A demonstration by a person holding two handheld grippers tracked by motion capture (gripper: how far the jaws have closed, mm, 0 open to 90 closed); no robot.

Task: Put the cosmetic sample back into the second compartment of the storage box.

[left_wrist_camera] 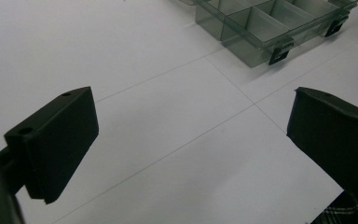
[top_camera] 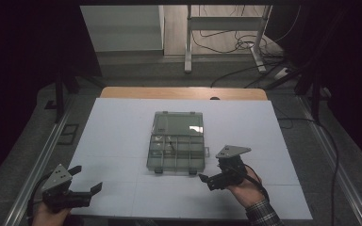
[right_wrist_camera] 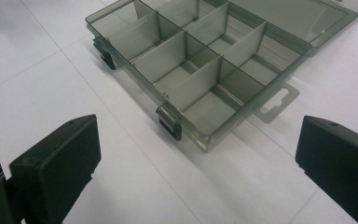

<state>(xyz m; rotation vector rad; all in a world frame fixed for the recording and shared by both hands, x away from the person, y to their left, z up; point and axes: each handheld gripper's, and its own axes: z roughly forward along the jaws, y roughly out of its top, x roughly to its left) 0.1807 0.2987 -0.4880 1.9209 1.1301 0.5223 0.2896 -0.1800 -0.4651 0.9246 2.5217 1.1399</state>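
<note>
Jaws gape; organizer box [right_wrist_camera: 200, 70] lid cut off.

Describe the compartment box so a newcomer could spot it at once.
On the white table, look at the middle, ahead of both grippers. There lies a smoky see-through plastic organizer box, lid open flat behind it. Its divided compartments, two black front latches and a hang tab at its right set it apart.

One clear compartment box [top_camera: 176, 147] lies open just ahead of the right hand-held gripper [top_camera: 205, 179], with two black latches [right_wrist_camera: 170, 122] on its near edge. Two hand-held grippers are present, the left hand-held gripper [top_camera: 88, 179] well apart from the box.
</note>
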